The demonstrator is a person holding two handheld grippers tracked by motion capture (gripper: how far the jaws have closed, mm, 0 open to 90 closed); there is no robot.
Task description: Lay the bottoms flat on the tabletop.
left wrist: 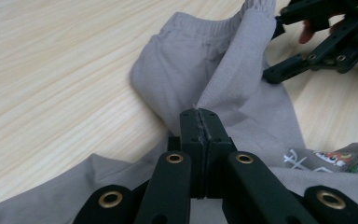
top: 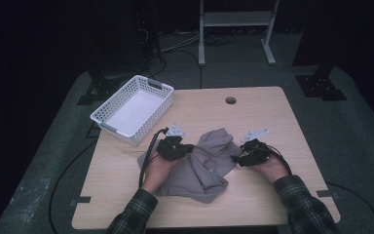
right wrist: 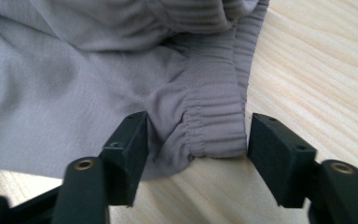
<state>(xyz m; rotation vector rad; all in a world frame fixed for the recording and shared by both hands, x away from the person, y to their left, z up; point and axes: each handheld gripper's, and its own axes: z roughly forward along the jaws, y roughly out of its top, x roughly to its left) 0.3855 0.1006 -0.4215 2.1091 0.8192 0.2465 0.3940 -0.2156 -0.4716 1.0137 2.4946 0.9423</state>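
Observation:
A crumpled grey garment (top: 202, 165) lies in the middle of the wooden table (top: 272, 204); it has a ribbed elastic band (right wrist: 214, 126) and a small colourful print (left wrist: 335, 161). My left gripper (top: 187, 150) sits at the garment's left edge, and its jaws (left wrist: 200, 114) are shut on a raised fold of the grey fabric (left wrist: 223, 84). My right gripper (top: 236, 158) is at the garment's right edge. In the right gripper view its jaws (right wrist: 198, 140) stand apart on either side of the elastic band's end, the left pad (right wrist: 130, 149) against the cloth. That same gripper (left wrist: 279, 46) shows far off in the left gripper view.
A white slatted basket (top: 134, 109) stands at the table's back left corner, near the left hand. A round cable hole (top: 230, 100) is near the back edge. Cables trail from both grippers over the table. A white metal frame (top: 236, 29) stands on the floor beyond.

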